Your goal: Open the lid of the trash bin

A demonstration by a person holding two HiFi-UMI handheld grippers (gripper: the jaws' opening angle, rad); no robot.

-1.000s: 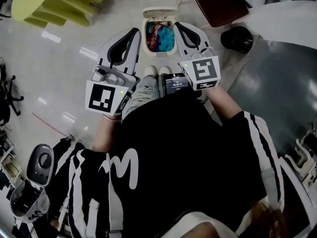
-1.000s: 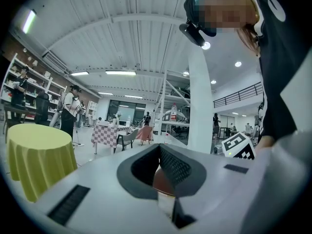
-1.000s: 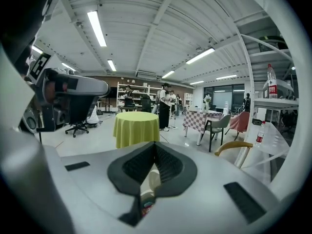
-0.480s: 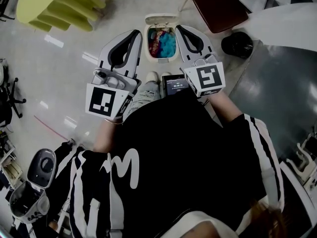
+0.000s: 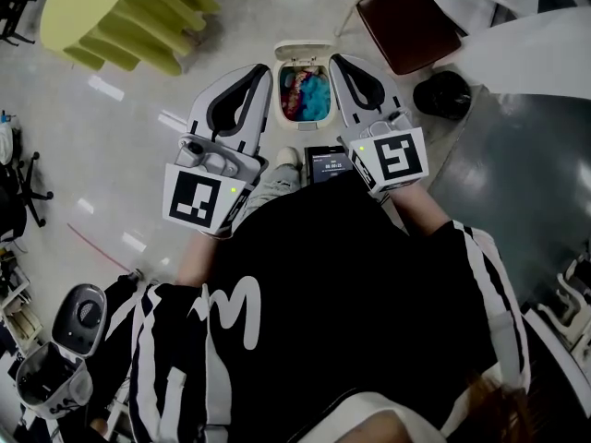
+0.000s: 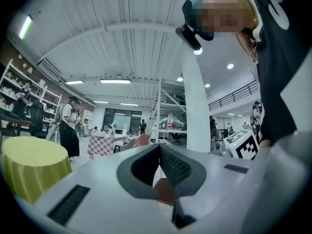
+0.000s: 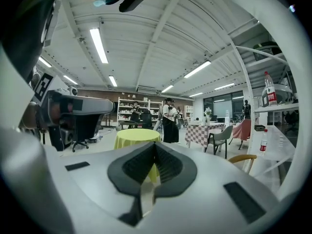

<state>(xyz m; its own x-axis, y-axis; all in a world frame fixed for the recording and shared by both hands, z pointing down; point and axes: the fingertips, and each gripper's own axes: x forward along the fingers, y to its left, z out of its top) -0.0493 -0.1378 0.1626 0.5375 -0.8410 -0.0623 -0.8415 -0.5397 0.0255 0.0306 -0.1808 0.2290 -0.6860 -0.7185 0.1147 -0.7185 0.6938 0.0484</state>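
At far left stands a yellow table (image 5: 111, 17), well apart from the work. The left gripper (image 5: 262, 70) is held just left of the bin (image 5: 304, 120), above floor level; its jaws are closed tip to tip and nothing is held between them. Its own view is filled by the room rather than the bin, so it is judged to be pointed outward, not down.

The bin is seen on the floor directly ahead of the person, between the two grippers. Its lid (image 5: 303, 50) is already tipped up at the far edge, and coloured rubbish (image 5: 303, 90) is exposed inside. A shoe (image 5: 288, 156) is seen near the bin's near side; whether a pedal is pressed cannot be told.

The right gripper (image 5: 336, 61) is held just right of the bin, its jaws likewise shut and empty. Further right a dark chair (image 5: 406, 17) is seen.

The main risk is judged to be the lid dropping shut. If it is held up by a pedal, any shift of the foot would release it; if it is only balanced, a knock from either gripper tip would tip it forward. The bin looks light, so a sideways nudge from a gripper could slide or topple it and spill the rubbish. With both jaws closed, the lid could not be caught in time.
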